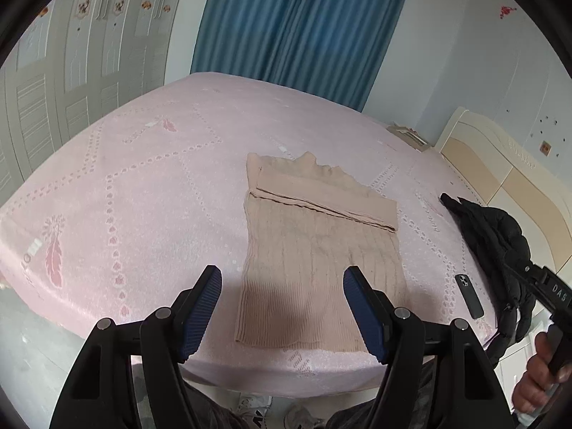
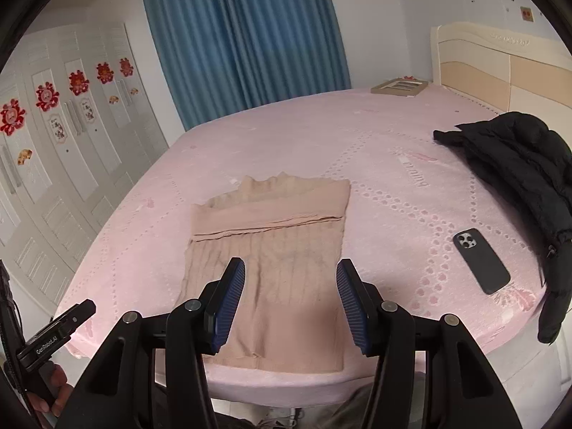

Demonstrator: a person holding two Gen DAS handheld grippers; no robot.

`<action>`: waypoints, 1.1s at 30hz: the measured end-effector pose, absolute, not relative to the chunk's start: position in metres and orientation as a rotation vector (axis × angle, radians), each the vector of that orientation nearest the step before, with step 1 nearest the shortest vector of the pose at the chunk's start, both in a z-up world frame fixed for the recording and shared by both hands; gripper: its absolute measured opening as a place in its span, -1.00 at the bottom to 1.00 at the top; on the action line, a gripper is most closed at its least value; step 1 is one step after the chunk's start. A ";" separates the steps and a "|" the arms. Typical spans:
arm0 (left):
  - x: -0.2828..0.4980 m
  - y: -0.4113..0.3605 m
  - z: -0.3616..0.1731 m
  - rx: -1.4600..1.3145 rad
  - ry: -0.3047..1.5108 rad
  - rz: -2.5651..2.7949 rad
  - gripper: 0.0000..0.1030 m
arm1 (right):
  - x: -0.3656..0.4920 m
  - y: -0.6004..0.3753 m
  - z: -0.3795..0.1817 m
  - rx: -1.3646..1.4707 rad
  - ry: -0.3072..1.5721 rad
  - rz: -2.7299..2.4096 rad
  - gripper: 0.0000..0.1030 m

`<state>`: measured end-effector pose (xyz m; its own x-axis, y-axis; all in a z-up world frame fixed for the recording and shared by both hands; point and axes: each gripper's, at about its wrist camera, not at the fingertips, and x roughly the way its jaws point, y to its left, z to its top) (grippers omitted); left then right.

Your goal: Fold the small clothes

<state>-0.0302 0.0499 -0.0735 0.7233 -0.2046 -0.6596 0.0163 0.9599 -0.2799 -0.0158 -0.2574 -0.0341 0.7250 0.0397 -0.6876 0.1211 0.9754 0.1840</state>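
Note:
A beige ribbed knit top (image 1: 314,261) lies flat on the pink bed (image 1: 143,196), its sleeves folded across the upper part, hem toward me. It also shows in the right wrist view (image 2: 275,257). My left gripper (image 1: 282,275) is open and empty, held above the hem's left part. My right gripper (image 2: 291,268) is open and empty, held above the hem near the bed's front edge (image 2: 286,382).
A black puffer jacket (image 2: 518,178) lies on the bed's right side, with a dark phone (image 2: 481,261) beside it. A flat box (image 2: 398,86) sits at the far corner by the headboard (image 2: 500,71). Blue curtain (image 2: 243,35) and white wardrobe (image 2: 53,143) stand behind.

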 end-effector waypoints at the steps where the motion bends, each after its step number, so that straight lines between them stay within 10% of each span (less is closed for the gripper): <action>1: -0.031 0.051 -0.075 -0.269 0.756 -0.121 0.34 | -0.017 -0.255 -0.036 0.222 0.760 -0.042 0.03; 33: -0.012 0.038 -0.171 -0.277 0.831 -0.156 0.43 | -0.014 -0.257 -0.159 0.249 0.880 -0.045 0.03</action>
